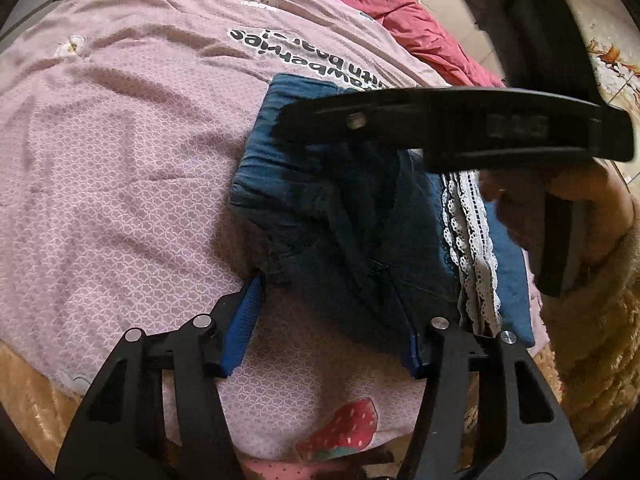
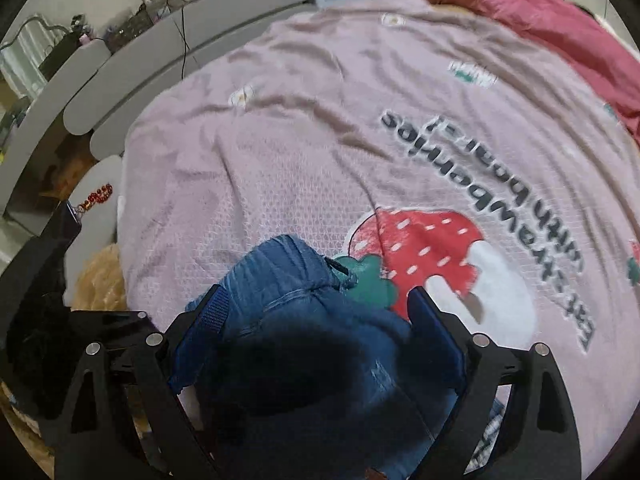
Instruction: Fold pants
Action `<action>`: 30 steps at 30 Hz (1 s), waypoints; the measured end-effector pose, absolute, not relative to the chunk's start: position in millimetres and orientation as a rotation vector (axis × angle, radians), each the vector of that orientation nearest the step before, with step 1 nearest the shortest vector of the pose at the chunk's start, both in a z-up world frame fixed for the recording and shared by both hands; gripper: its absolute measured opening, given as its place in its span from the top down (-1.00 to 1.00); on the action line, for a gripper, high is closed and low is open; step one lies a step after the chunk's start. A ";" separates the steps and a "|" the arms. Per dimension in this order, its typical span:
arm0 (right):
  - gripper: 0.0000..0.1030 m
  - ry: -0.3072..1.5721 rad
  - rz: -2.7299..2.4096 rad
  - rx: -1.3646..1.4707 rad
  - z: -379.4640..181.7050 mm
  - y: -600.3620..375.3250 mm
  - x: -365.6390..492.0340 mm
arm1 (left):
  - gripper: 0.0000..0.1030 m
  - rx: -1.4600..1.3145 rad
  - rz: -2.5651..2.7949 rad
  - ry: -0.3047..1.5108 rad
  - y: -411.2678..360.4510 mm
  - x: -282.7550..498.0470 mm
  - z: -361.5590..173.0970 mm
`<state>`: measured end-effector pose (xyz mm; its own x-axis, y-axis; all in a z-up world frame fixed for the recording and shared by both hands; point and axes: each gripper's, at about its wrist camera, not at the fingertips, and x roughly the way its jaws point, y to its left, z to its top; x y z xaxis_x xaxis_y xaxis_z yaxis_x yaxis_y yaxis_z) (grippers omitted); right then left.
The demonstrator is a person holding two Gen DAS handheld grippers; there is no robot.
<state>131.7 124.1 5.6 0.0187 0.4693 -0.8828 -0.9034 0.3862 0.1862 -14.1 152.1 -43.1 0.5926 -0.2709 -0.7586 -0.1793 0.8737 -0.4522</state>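
"Pants (image 1: 340, 220) at the left gripper (image 1: 332, 308): how do the jaws stand?" the first observer asks.

"Partly apart," the second answers. "The near edge of the folded denim runs between the blue pads. One pad tip touches the denim's corner and the other is overlapped by cloth. Whether they press cannot be told."

"And the right gripper (image 2: 318, 294)?"

"Jaws wide apart, pointing down over the same denim bundle (image 2: 320, 320), which fills the gap between the pads. No clear squeeze. In the left wrist view its black body crosses above the far side of the pants, blurred, with a hand (image 1: 580, 208) on the grip."

"Where does the garment lie?"

"Folded into a compact block on the pink bedspread (image 1: 120, 180), close to its near edge. White lace trim (image 1: 472, 240) runs along one side. In the right wrist view the block sits just beside the strawberry print (image 2: 420, 256)."

"Further out?"

"Black lettering across the bedspread (image 2: 320, 120), a red quilt (image 2: 560, 28) at its far corner, and grey headboard panels (image 2: 160, 40) along the far edge."
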 end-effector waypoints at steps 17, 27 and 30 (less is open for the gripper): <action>0.24 1.025 1.399 -0.134 54.3 36.6 146.2 | -0.33 -0.592 -0.103 0.889 150.4 -20.4 -18.4; 0.24 0.961 1.358 -0.021 65.6 -38.0 153.6 | 0.11 -0.672 -0.294 0.859 111.8 -7.1 -0.9; 0.19 0.946 1.334 0.016 66.1 -61.5 155.6 | 0.11 -0.649 -0.318 0.838 101.6 -8.0 9.4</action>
<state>155.6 -61.5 66.1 -0.0645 0.8200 -0.5687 -0.8082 0.2914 0.5117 -8.0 101.6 9.4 0.6380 -0.5018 -0.5841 0.0116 0.7647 -0.6443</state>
